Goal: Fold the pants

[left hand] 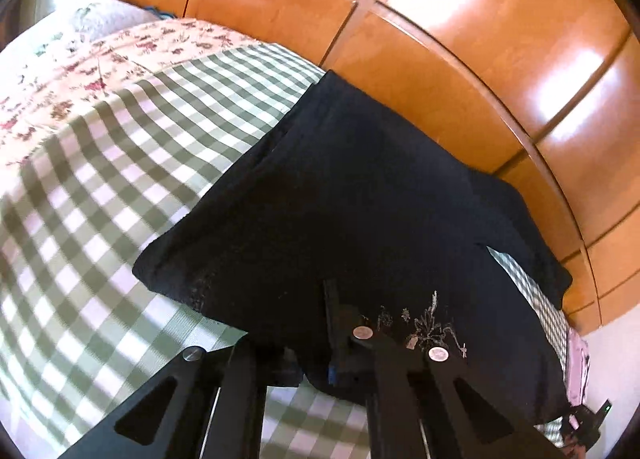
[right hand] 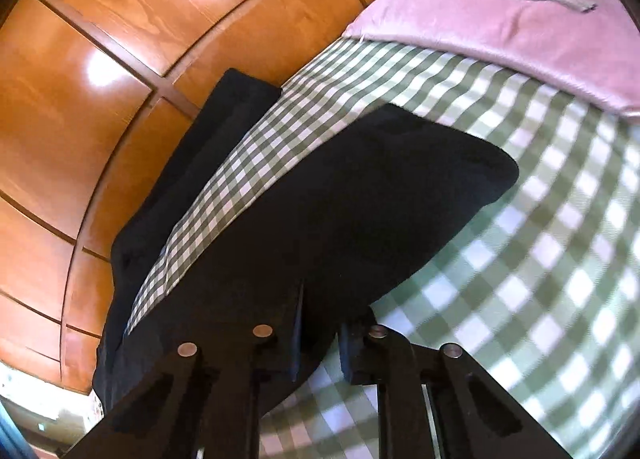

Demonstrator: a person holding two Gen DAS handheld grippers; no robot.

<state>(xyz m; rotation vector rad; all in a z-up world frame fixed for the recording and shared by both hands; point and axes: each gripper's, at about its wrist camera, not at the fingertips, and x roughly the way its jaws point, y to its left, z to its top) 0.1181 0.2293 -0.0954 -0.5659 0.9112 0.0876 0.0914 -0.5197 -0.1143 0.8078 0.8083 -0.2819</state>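
Flat, dark pants spread over checked bedcover, legs apart.

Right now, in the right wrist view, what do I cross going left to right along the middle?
Wooden wardrobe doors → narrow black pant leg → strip of green checked bedcover → wide black pant leg → open checked bedcover.
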